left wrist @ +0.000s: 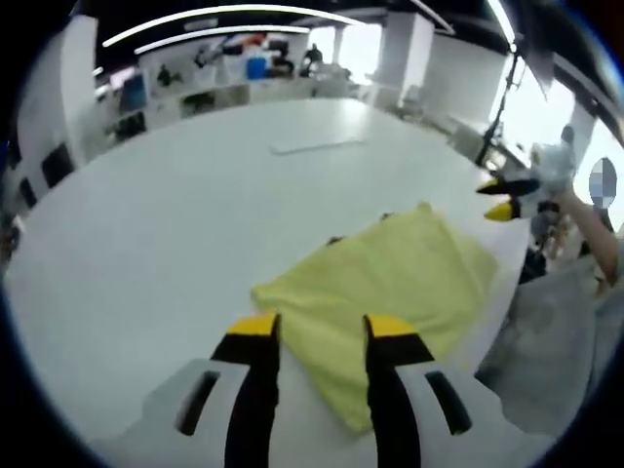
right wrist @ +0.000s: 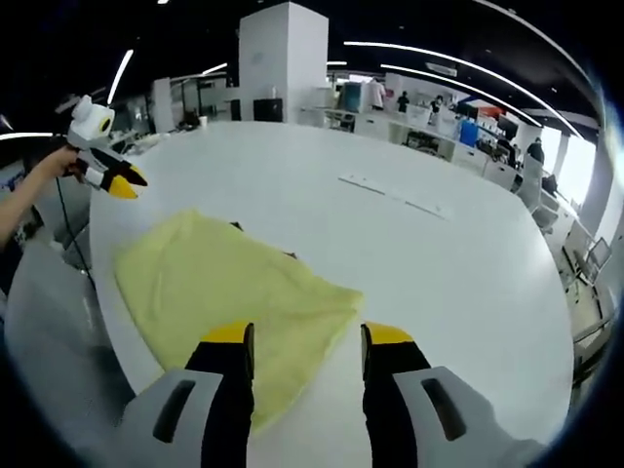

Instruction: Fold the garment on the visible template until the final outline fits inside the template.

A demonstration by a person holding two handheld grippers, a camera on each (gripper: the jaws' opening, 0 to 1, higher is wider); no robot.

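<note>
In the left gripper view, the left gripper (left wrist: 320, 330) rises from the bottom with its black, yellow-tipped jaws spread wide apart and nothing between them; the tips hang above the near part of the garment (left wrist: 390, 292) without clearly touching it. In the right gripper view, the right gripper (right wrist: 307, 338) stands the same way, jaws well parted and empty, the tips over the near corner of the garment (right wrist: 214, 288).

The garment is a pale yellow cloth, folded into a rough rectangle and lying flat on the white table (left wrist: 195, 205). It sits close to one table edge, with a corner nearly at that edge. A few small dark bits peek out along its far side; what they are cannot be told.

In the left gripper view the right gripper (left wrist: 507, 195) shows beyond the table edge, held by a person's hand (left wrist: 565, 190). In the right gripper view the left gripper (right wrist: 122, 180) shows off the table edge too, beyond the garment's far corner, also held by a hand (right wrist: 58, 161).

Farther out on the table (right wrist: 439, 273) lies a thin pale strip (right wrist: 395, 197), well apart from the garment. Behind the table stand desks, shelves and white pillars.
</note>
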